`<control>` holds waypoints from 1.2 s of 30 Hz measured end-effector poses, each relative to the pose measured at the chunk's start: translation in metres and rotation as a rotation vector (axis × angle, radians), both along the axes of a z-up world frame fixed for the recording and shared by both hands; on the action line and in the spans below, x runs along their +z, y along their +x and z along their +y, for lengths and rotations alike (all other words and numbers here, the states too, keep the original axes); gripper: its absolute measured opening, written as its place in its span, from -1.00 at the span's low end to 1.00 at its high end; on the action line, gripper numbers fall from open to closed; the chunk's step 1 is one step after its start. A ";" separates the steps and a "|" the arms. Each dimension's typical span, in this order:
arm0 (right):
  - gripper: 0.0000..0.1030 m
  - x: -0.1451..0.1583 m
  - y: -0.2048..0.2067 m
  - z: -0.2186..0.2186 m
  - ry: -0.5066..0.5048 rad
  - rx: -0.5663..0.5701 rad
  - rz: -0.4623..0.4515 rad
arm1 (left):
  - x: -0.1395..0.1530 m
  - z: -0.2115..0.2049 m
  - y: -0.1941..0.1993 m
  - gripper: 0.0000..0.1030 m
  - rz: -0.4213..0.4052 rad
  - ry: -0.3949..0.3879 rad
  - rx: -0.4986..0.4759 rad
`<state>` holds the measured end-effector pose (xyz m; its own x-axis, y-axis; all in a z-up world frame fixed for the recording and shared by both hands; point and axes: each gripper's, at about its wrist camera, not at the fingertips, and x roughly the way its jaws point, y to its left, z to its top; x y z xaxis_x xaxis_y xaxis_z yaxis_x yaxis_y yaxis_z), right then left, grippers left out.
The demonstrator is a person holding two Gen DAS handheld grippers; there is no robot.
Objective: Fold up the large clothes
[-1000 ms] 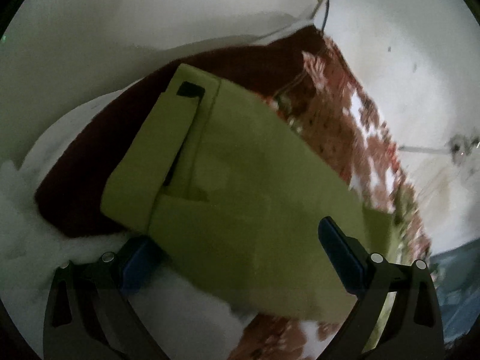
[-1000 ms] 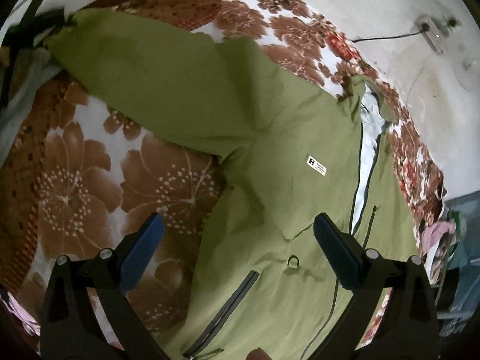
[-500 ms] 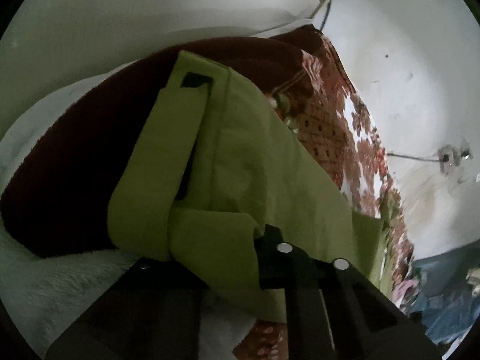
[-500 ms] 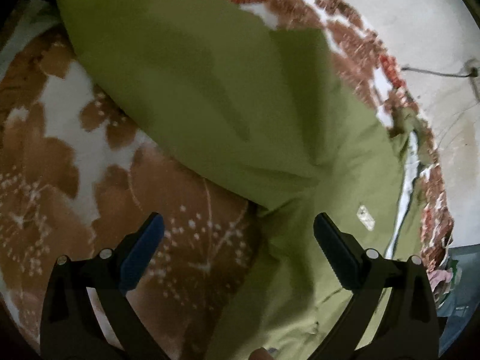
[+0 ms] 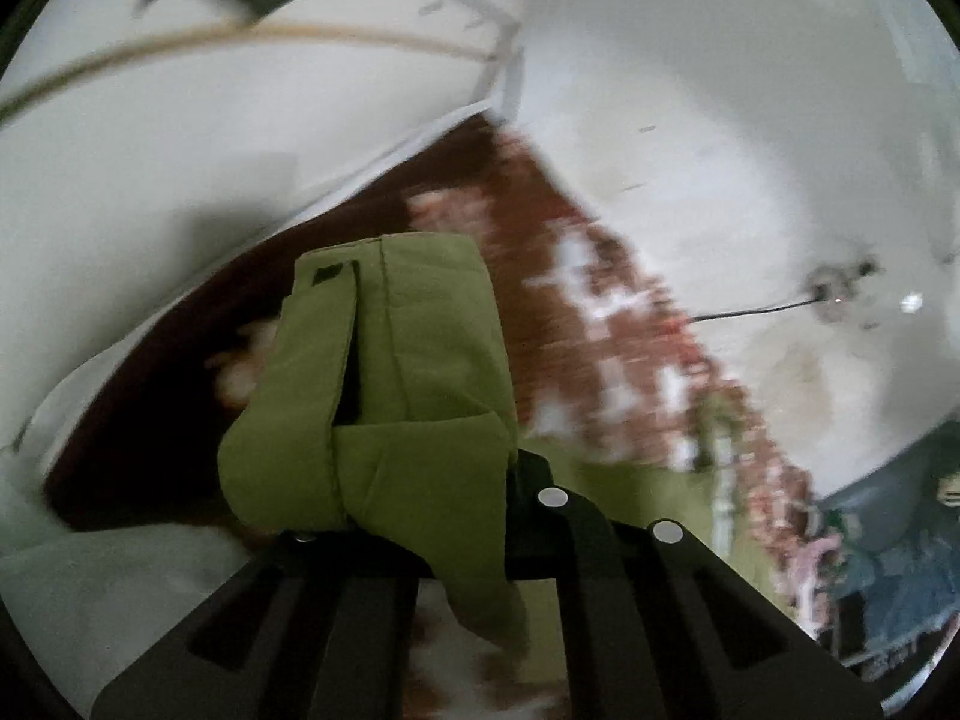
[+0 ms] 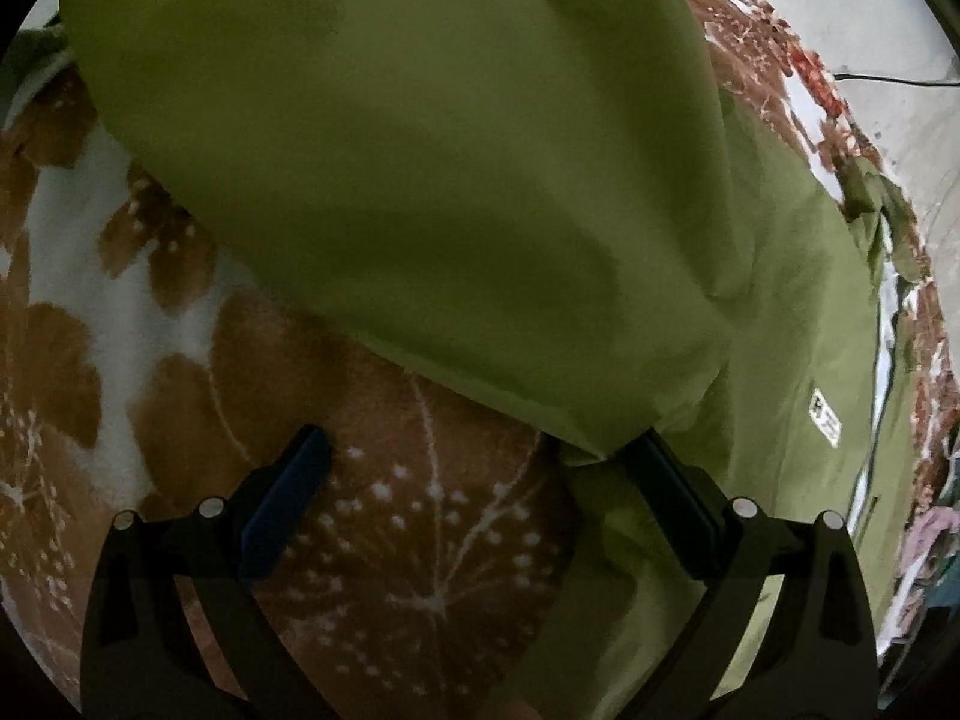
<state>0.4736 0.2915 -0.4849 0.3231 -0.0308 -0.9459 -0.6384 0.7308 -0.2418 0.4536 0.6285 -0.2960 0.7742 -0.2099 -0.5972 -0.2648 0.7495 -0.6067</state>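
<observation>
A large olive-green jacket (image 6: 774, 360) lies spread on a brown and white flowered blanket (image 6: 384, 528). My left gripper (image 5: 420, 516) is shut on the cuff end of the jacket's sleeve (image 5: 396, 372) and holds it lifted off the bed. In the right wrist view the raised sleeve (image 6: 420, 180) stretches from the upper left down to the armpit. My right gripper (image 6: 474, 468) is open, low over the blanket at the armpit, its right finger (image 6: 666, 480) touching the sleeve's lower edge. A small white label (image 6: 827, 418) sits on the jacket's chest.
White walls (image 5: 690, 120) stand close behind the bed, with a wall socket and cable (image 5: 834, 294). White fluffy bedding (image 5: 120, 588) lies at the blanket's edge. Bluish clutter (image 5: 888, 540) sits beyond the bed at the right.
My left gripper has shut on the sleeve cuff and lifted it. My right gripper has moved down and closer to the armpit, still open.
</observation>
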 end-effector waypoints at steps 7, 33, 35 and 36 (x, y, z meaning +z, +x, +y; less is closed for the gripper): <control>0.93 -0.002 0.004 -0.002 0.081 0.066 0.051 | 0.139 -0.133 0.046 -0.96 -0.205 0.081 -0.154; 0.93 -0.004 -0.026 -0.067 0.399 0.190 -0.014 | -0.098 -0.770 0.198 -0.96 0.136 0.262 -0.616; 0.93 -0.004 -0.025 -0.074 0.444 0.200 -0.007 | -0.141 -0.792 0.194 -0.95 0.194 0.328 -0.663; 0.93 -0.003 -0.025 -0.078 0.469 0.209 -0.001 | -0.153 -0.798 0.190 -0.95 0.206 0.350 -0.676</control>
<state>0.4486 0.2135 -0.4882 0.2777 0.4617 -0.8425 -0.7822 0.6178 0.0807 0.6435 -0.1694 -0.4491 0.4122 -0.3690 -0.8330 0.2347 0.9265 -0.2943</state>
